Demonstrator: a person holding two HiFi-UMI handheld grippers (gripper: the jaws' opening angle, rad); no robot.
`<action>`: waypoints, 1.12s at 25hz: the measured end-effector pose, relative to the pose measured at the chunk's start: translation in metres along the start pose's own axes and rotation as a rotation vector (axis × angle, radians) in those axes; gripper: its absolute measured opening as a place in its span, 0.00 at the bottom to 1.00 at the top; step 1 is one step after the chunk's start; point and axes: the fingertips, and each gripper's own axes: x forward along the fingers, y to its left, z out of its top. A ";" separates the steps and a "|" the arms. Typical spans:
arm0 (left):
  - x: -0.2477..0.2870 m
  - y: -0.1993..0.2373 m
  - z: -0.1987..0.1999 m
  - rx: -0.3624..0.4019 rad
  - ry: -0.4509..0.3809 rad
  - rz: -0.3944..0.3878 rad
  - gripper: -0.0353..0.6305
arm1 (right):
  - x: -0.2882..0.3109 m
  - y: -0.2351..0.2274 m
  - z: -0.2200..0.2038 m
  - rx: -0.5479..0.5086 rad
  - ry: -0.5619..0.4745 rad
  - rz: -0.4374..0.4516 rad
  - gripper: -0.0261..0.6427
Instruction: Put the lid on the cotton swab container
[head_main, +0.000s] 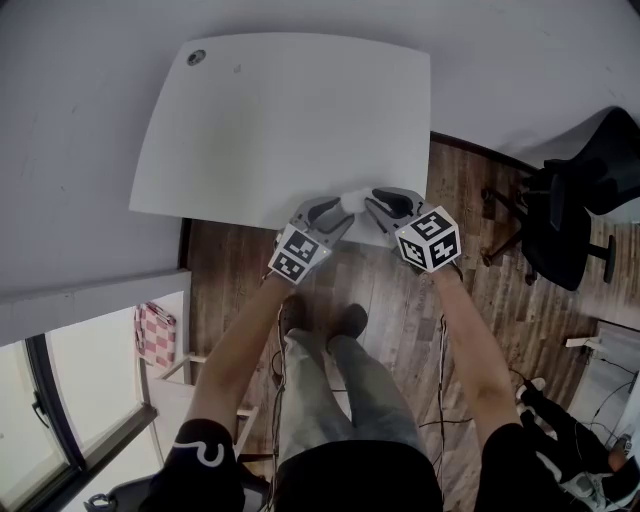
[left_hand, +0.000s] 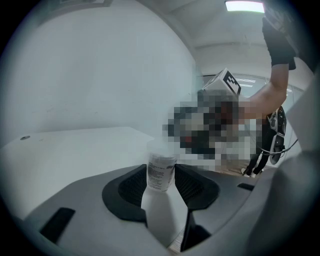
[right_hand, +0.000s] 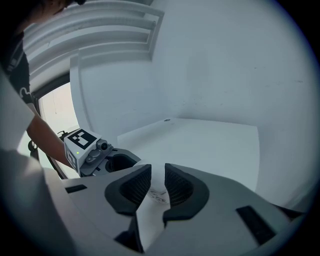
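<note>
The cotton swab container is a small clear tub with a printed label, standing upright at the near edge of the white table. A pale, cloudy lid sits on its top. My left gripper is shut on the container, one dark pad on each side of it. In the head view the container is a small white spot between my left gripper and my right gripper. In the right gripper view, my right gripper has its jaws a little apart around the printed container; no pad visibly presses on it.
A cable hole marks the table's far left corner. Wooden floor lies under the near edge, where the person's legs stand. A black office chair is to the right and a checked cloth to the lower left.
</note>
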 end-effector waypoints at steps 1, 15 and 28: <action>0.000 0.000 0.000 -0.001 -0.001 0.001 0.34 | 0.000 0.001 0.000 -0.013 -0.001 -0.007 0.20; -0.011 0.002 0.003 -0.021 -0.017 0.000 0.32 | 0.003 0.008 -0.001 -0.125 -0.021 -0.064 0.21; -0.066 -0.003 0.054 -0.118 -0.087 0.077 0.30 | -0.012 -0.005 -0.003 -0.003 -0.011 -0.117 0.31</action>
